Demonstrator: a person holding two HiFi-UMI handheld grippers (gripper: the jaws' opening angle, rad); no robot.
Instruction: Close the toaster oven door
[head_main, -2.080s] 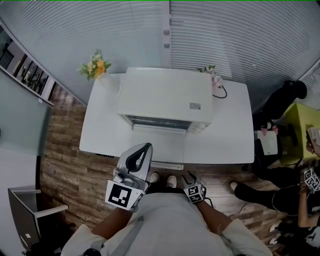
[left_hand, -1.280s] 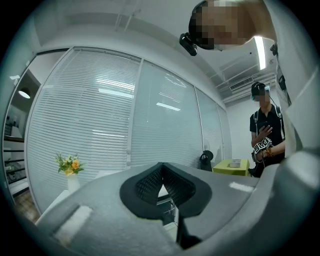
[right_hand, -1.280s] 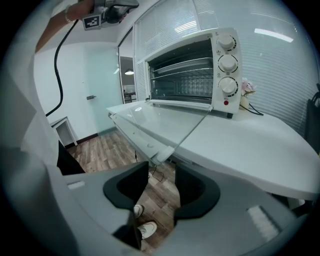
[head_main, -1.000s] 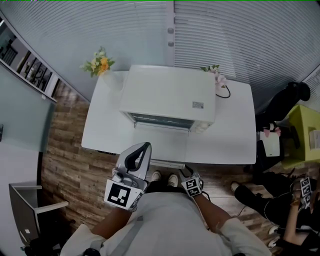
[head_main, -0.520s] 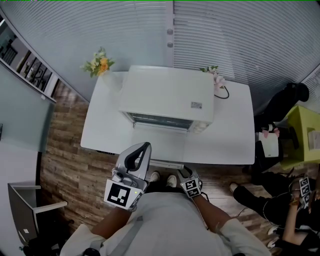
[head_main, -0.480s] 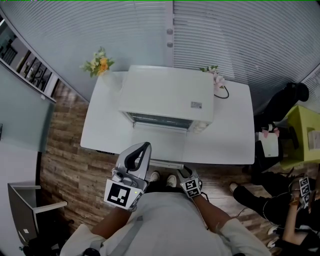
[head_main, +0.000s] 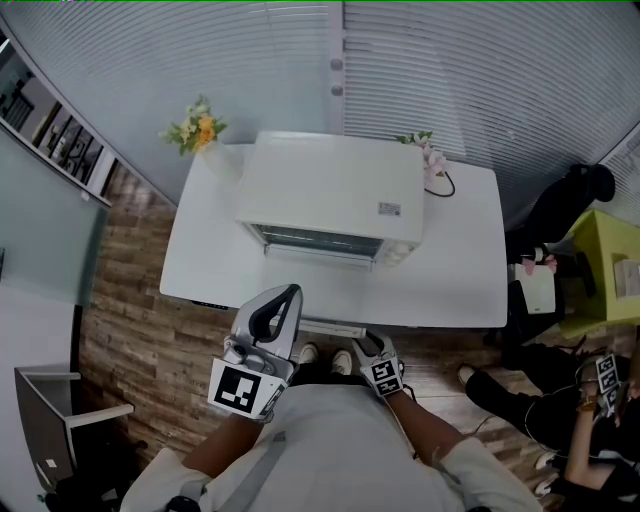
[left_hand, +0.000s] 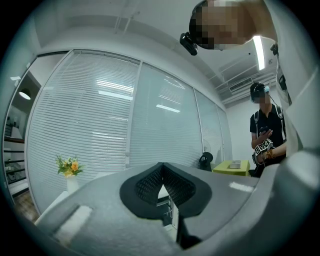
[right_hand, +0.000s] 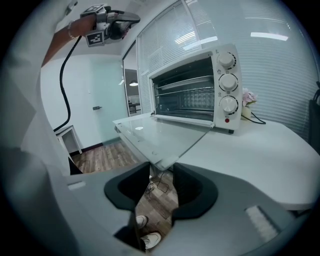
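A white toaster oven (head_main: 330, 195) stands on the white table (head_main: 460, 270). Its glass door (head_main: 315, 285) lies open and flat toward me. In the right gripper view the oven (right_hand: 200, 90) shows its racks and three knobs (right_hand: 228, 82), and the door (right_hand: 160, 135) reaches out just ahead of the jaws. My right gripper (head_main: 370, 343) (right_hand: 161, 175) hangs open and empty below the table's front edge, near the door's front corner. Held up in front of my chest, my left gripper (head_main: 293, 293) (left_hand: 161, 167) is shut on nothing.
A vase of yellow flowers (head_main: 197, 130) stands at the table's back left; pink flowers (head_main: 430, 150) and a black cable sit at the back right. A person (head_main: 560, 390) sits at the right by a yellow-green table (head_main: 600, 250). Wooden floor lies below.
My right gripper has crept slightly left and up toward the table's front edge. The left gripper holds still, and the oven door stays open.
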